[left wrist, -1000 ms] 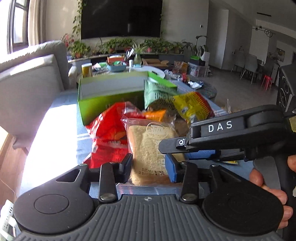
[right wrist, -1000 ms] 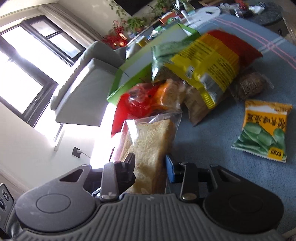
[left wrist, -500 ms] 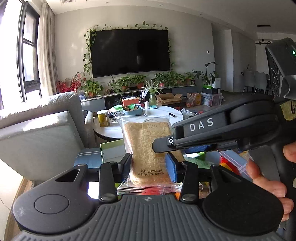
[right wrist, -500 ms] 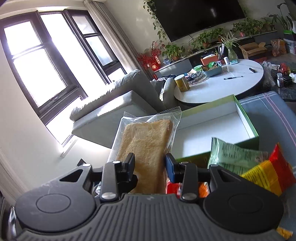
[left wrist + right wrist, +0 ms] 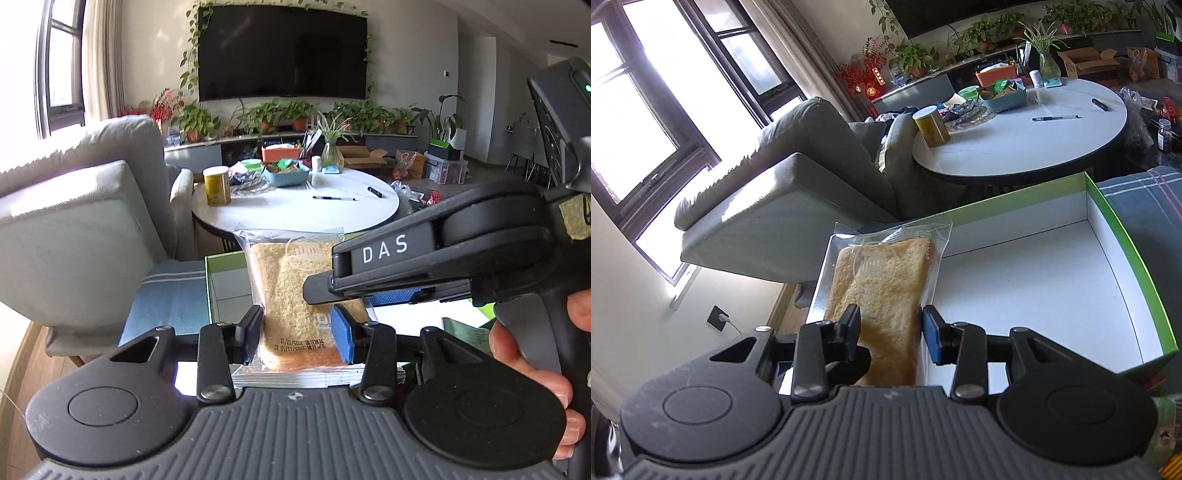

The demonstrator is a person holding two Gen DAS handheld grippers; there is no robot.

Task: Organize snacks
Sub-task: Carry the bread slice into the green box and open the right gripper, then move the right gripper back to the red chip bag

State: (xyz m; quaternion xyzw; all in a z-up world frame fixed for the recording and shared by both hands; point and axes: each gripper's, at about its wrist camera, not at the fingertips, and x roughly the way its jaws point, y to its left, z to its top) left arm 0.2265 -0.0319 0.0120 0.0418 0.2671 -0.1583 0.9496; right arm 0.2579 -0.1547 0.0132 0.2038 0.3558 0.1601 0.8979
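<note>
Left wrist view: living room with a wall television, potted plants, a grey sofa and a round white table (image 5: pixel 295 210) behind. Left gripper (image 5: pixel 297 334) clamped on the lower part of a clear-wrapped bread slice (image 5: pixel 291 295), held upright above the near edge of a green box (image 5: pixel 208 280). Right gripper (image 5: pixel 424 273) reaching in from the right, gripped by a hand (image 5: pixel 535 369). Golden-brown crumb, crimped transparent film, printed date near the bottom. Probably very light, soft, easily crushed, the film slippery; best pinched gently on the lower third or the sealed edge.

Right wrist view: bright window, same sofa and table. Right gripper (image 5: pixel 891 332) also closed on the bread slice (image 5: pixel 882 295), blue pad against the wrapper's side. Packet hanging over the left rim of the empty, white-lined green box (image 5: pixel 1126 251).
</note>
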